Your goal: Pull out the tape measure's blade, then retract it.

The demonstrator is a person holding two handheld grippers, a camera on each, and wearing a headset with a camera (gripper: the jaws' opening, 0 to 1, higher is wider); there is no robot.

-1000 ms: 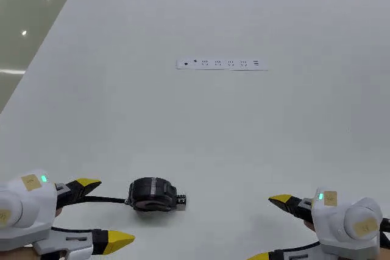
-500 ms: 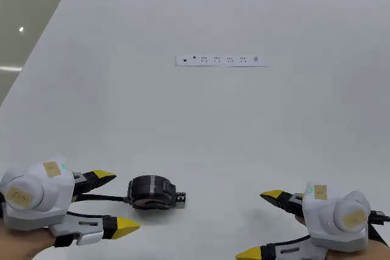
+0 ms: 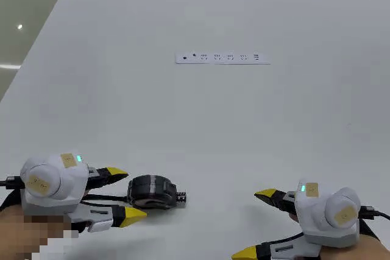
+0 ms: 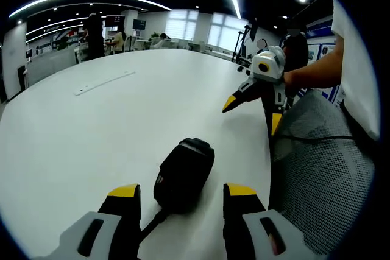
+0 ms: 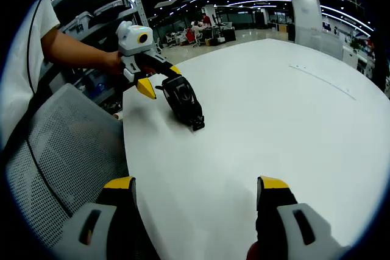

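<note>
Left tongs (image 3: 131,193) gape just behind tape measure (image 3: 152,191); right tongs (image 3: 251,223) well apart.

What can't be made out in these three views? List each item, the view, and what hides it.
Head view: marks on the white strip are too small to read.
Left gripper view: the tape measure's blade end is hidden behind its own case.
Head view: whether the left gripper's fingers touch the tape measure cannot be told.
Head view: the right gripper is partly cut off by the bottom edge.

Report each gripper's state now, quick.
Left gripper: open, tape measure just ahead, not gripped.
Right gripper: open, holding nothing.
</note>
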